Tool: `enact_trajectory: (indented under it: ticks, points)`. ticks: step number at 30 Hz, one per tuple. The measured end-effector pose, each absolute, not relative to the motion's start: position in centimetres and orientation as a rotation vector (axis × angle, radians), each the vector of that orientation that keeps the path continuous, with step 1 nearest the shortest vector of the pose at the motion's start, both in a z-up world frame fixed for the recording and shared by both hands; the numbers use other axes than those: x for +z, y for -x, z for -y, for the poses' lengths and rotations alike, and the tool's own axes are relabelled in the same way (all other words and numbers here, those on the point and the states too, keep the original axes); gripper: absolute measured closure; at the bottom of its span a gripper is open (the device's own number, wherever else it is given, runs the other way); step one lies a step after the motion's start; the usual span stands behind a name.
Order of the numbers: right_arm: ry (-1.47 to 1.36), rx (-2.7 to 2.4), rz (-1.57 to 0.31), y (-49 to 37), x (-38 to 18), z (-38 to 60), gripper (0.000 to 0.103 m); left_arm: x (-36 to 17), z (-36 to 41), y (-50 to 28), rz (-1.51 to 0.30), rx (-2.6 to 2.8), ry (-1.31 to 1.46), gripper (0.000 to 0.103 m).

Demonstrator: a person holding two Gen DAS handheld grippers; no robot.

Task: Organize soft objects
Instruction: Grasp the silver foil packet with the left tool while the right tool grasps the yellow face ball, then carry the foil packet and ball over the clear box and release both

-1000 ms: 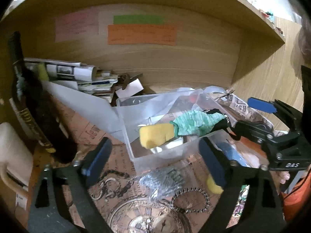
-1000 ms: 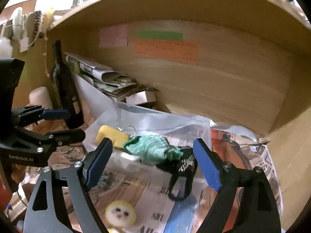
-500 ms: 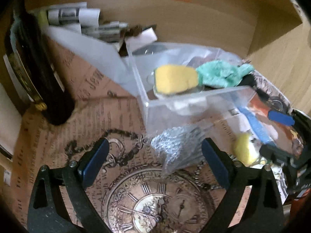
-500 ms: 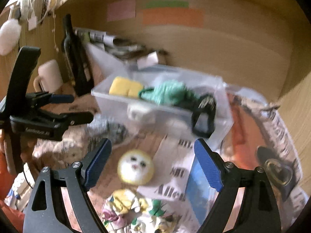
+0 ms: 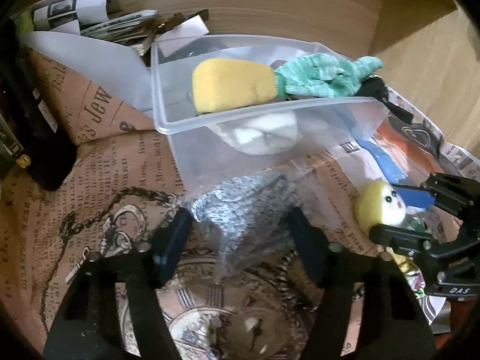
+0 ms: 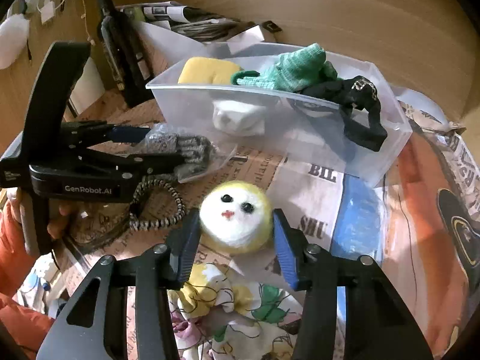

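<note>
A clear plastic bin [image 5: 168, 120] [image 6: 390, 138] holds a yellow sponge [image 5: 234, 85] [image 6: 207, 70], a green knit cloth [image 5: 318, 75] [image 6: 294, 69], a black strap [image 6: 360, 111] and a white soft item [image 5: 264, 135]. A grey knit piece in a clear bag [image 5: 240, 213] [image 6: 180, 147] lies in front of the bin, between the open jaws of my left gripper [image 5: 240, 240] [image 6: 168, 144]. A round yellow-and-white plush face [image 6: 237, 213] [image 5: 381, 207] lies between the open jaws of my right gripper [image 6: 237, 240] [image 5: 390, 210].
A floral cloth [image 6: 228, 306] lies under the right gripper. A striped cord [image 6: 159, 204] lies beside the plush. A dark bottle [image 6: 120, 48] and stacked papers [image 5: 99, 21] stand at the back left. Wooden shelf walls close in the back and right.
Both grippers have dropped and moved forward. The left jaws now straddle the bagged grey knit; the right jaws now straddle the plush face. Both openings have narrowed.
</note>
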State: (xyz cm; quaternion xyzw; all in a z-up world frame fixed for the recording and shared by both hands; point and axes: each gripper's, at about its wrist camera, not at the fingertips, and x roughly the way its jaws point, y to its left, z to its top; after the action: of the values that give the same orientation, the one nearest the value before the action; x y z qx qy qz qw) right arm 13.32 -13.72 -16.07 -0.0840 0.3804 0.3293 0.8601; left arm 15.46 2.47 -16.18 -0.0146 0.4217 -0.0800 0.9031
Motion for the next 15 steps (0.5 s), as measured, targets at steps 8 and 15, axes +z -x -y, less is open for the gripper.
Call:
enact_trajectory:
  ticks: [8, 15]
  points:
    - [0.141, 0.671, -0.741, -13.0, -14.8, 15.0, 0.06, -15.7, -2.0, -14.1, -0.847, -0.186, 0.031, 0.071]
    - [0.115, 0.636, -0.661, -12.8, -12.5, 16.1, 0.061, -13.4, -2.4, -12.1, -0.777, -0.173, 0.032, 0.074]
